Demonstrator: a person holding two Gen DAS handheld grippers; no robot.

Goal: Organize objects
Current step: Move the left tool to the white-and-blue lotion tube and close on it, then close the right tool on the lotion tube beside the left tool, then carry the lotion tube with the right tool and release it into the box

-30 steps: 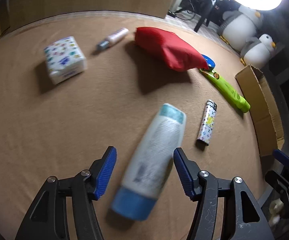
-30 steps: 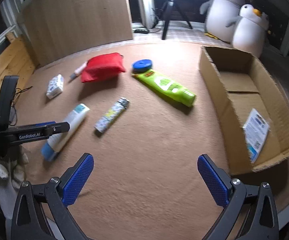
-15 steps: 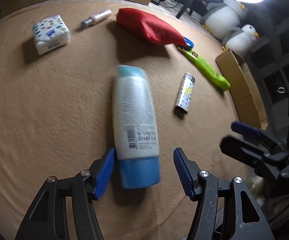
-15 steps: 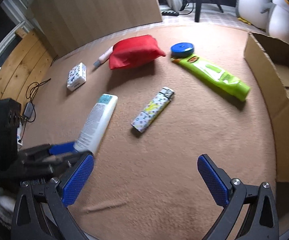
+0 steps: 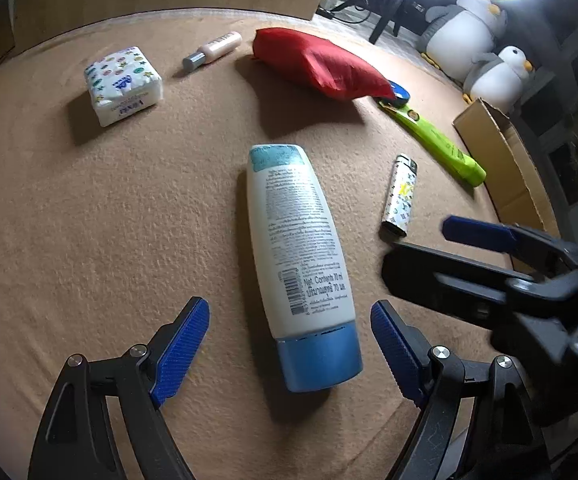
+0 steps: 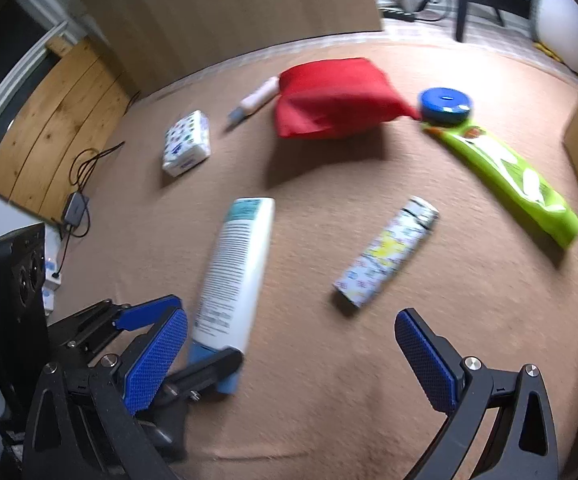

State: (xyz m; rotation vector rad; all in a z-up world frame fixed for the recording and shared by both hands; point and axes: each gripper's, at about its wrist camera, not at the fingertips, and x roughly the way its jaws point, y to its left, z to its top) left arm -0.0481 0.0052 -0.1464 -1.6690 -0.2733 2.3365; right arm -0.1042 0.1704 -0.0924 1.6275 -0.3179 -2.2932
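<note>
A white bottle [image 5: 297, 240] with a blue cap [image 5: 319, 356] lies flat on the tan carpet [image 5: 89, 220], cap toward me. My left gripper [image 5: 289, 312] straddles its cap end. The jaws are opening, and neither pad touches the bottle. In the right wrist view the same bottle [image 6: 237, 268] lies at lower left, with the left gripper's fingers [image 6: 149, 312] beside its cap. My right gripper [image 6: 291, 320] stands open over bare carpet with nothing between its fingers, just short of a patterned lighter [image 6: 387, 256].
A green tube [image 5: 437, 142], a blue round tin [image 6: 445, 104], a red pouch [image 5: 321, 64], a tissue pack [image 5: 123, 84] and a small pink tube [image 5: 213, 50] lie farther back. A cardboard box [image 5: 501, 152] stands at the right. Plush penguins [image 5: 461, 28] sit beyond.
The bottle has swung from slanted to pointing away between the left jaws, which have spread wider. The right gripper has moved left and closer to the bottle and lighter.
</note>
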